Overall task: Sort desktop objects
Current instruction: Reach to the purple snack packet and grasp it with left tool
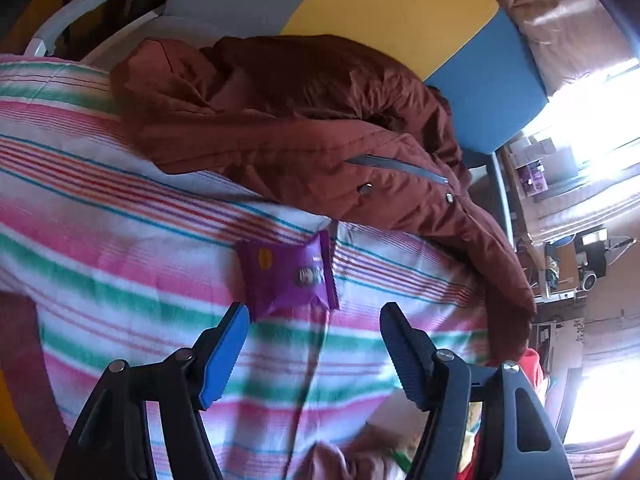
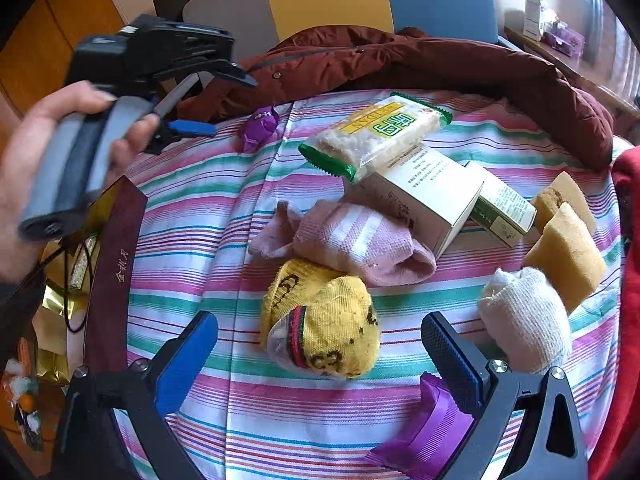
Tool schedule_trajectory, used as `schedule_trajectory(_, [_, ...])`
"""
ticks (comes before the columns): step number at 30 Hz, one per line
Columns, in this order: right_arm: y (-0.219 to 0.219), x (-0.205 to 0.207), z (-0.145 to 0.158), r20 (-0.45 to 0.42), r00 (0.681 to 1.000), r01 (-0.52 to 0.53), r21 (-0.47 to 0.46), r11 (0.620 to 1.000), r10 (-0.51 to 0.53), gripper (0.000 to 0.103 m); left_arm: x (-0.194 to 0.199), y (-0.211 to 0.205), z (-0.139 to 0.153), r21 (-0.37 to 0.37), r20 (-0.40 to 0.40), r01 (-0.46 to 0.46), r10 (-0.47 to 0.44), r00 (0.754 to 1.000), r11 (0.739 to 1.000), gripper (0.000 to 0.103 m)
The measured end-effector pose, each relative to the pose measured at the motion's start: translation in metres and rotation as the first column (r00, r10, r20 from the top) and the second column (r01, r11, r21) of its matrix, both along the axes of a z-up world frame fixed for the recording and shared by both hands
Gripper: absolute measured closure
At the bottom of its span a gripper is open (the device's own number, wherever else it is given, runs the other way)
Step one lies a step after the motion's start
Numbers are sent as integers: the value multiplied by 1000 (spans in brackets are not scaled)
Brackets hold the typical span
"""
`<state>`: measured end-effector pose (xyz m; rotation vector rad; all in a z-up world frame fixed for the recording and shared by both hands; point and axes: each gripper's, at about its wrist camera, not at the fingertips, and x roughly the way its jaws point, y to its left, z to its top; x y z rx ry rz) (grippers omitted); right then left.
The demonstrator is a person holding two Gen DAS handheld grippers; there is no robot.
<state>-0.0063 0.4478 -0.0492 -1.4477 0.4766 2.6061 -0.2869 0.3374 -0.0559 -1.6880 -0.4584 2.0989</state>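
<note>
Purple, crinkled snack packet (image 1: 287, 270) lies flat on striped cloth (image 1: 120, 264) — left gripper (image 1: 314, 316) fingers apart; right gripper (image 2: 320, 330) fingers apart too.

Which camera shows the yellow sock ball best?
The right wrist view. The yellow sock ball lies whole and sharp on the striped cloth, just ahead of the open right tongs. The left wrist view doesn't show it; its open left tongs point at a purple snack packet instead.
</note>
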Motion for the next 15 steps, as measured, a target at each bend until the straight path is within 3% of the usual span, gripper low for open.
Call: schedule_trajectory(15, [6,-2,-5,12,1000,23,4,1000,-23,1,-25,21,-32,-88,-2,27,-27,1000,996,38])
